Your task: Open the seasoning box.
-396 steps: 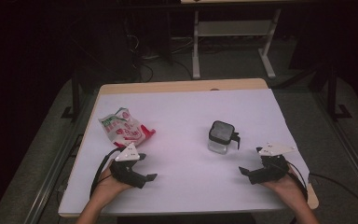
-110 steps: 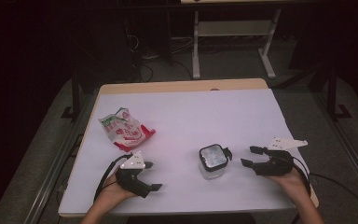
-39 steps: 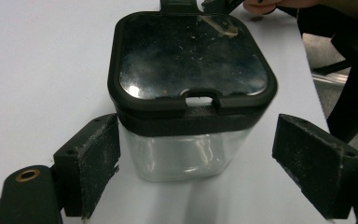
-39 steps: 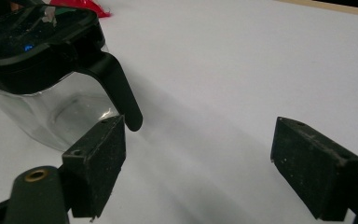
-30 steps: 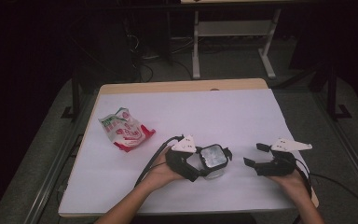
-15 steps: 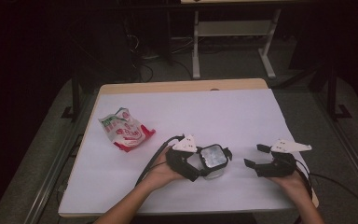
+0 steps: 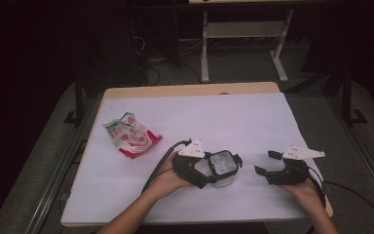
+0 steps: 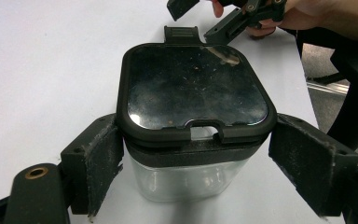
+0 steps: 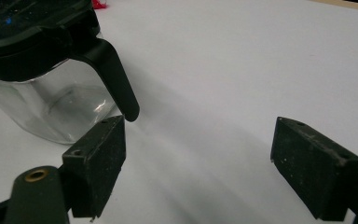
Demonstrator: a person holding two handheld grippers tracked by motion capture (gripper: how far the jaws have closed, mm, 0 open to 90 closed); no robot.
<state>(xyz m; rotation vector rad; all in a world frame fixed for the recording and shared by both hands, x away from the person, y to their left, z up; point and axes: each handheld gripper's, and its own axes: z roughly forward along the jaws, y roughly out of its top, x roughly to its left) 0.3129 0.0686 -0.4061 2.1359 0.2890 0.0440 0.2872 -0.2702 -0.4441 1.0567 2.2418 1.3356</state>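
A clear square container [image 7: 222, 165] with a black lid stands on the white table sheet [image 7: 199, 112], near the front at the middle. My left gripper [image 7: 219, 172] reaches it from the left. In the left gripper view its jaws straddle the container [image 8: 196, 88], and both pads [image 8: 100, 163] lie against the lid's black rim. My right gripper [image 7: 267, 163] rests to the container's right, a short gap away, open with nothing between its jaws. In the right gripper view the container's black side latch [image 9: 114, 79] hangs just beyond the left pad [image 9: 98, 163].
A red, white and green snack bag [image 7: 129, 136] lies at the left of the sheet. The wooden table edge [image 7: 190, 90] runs along the back. A white metal frame [image 7: 243, 34] stands on the floor behind the table. Cables trail from both grippers.
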